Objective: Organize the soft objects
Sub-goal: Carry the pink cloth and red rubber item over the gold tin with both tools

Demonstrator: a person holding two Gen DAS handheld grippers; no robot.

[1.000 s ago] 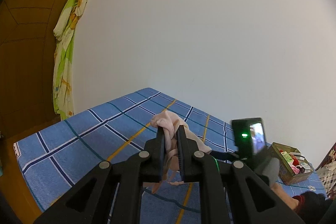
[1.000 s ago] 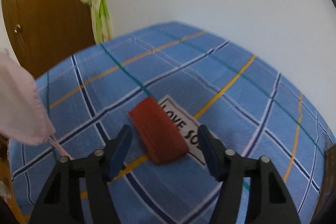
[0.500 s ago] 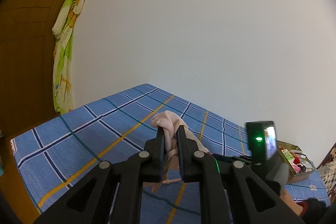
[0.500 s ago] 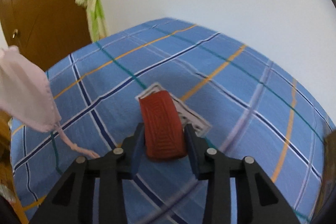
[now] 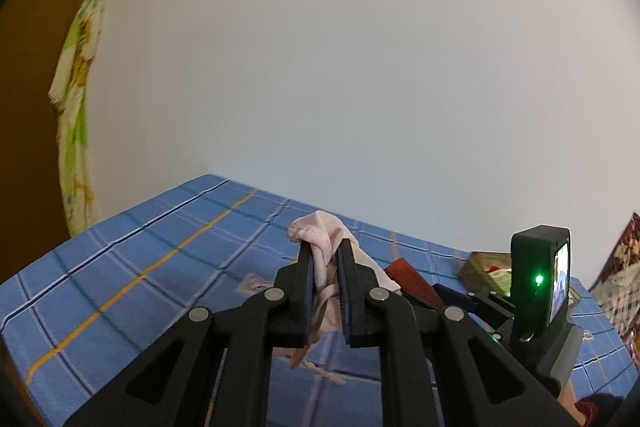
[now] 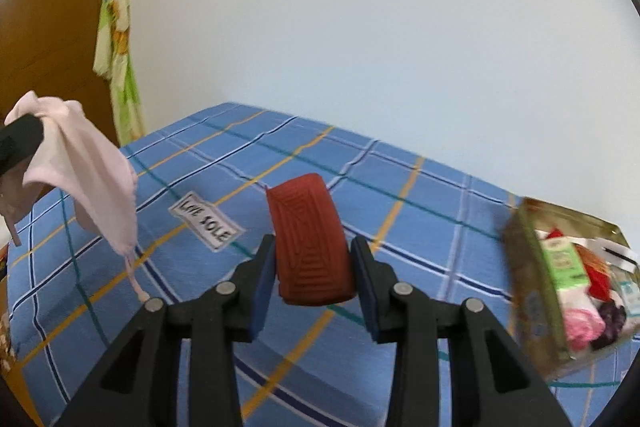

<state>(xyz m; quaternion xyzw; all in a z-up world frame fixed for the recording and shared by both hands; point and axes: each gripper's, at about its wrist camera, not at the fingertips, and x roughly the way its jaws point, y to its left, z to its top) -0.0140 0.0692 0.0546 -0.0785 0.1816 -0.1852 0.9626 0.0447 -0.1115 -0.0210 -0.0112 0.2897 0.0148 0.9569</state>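
Blurred box (image 6: 532,291), contents indistinct

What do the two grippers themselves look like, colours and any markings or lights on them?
The left gripper and the right gripper are matte black plastic, each with angular arms with triangular cut-outs, round silver pins at the joints and dark blue pads on the inner finger faces. The left wrist view shows a black box atop the right gripper, with a green light and a small lit screen.

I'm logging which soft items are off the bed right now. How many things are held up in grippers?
2. The pink cloth hangs clamped in the left gripper; the red pad sits between the right gripper fingers, lifted above the blue checked bedsheet. None seem hidden.
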